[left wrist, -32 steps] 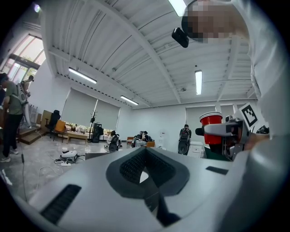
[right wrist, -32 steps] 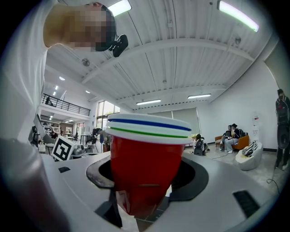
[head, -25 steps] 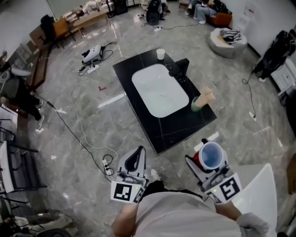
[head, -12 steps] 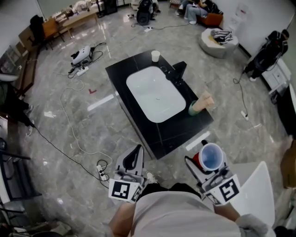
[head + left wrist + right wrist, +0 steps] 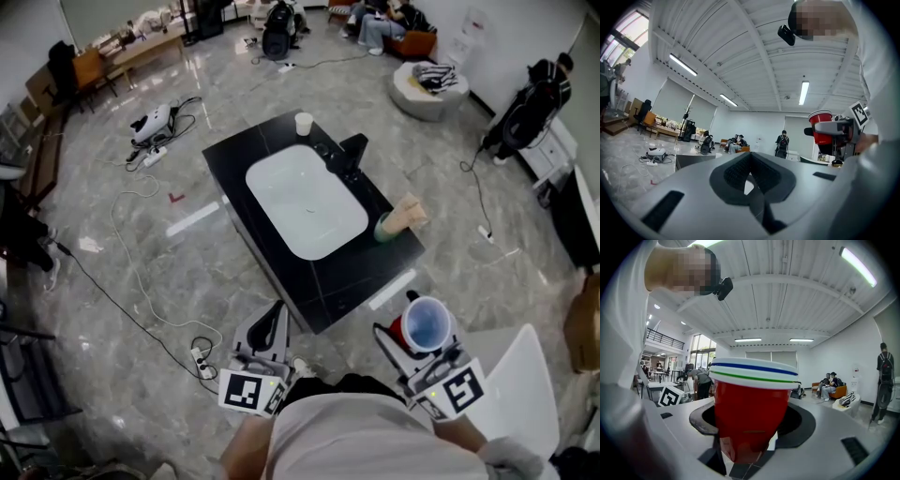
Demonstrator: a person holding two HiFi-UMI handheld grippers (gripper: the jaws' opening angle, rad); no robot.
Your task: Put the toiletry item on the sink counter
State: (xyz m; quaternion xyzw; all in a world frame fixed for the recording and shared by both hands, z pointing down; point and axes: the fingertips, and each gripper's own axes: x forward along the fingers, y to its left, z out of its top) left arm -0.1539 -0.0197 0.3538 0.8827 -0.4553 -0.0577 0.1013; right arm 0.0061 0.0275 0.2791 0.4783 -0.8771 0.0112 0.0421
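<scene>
We grasp the red cup (image 5: 427, 322) with the right gripper (image 5: 421, 343), near side of the sink counter (image 5: 330, 279); left gripper (image 5: 273, 322) clenched, empty.

Glossy red cup (image 5: 750, 413) showing a white rim banded in blue and green, black sink counter (image 5: 323, 281) gleaming around a white basin (image 5: 305, 202), white paper cup (image 5: 303, 123) standing out against it, grey marbled floor (image 5: 441, 178) shining, marker cube (image 5: 244, 390) flashing black-and-white squares

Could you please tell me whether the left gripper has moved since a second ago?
Yes, slightly: the left gripper has edged forward, closer to the near corner of the sink counter.
</scene>
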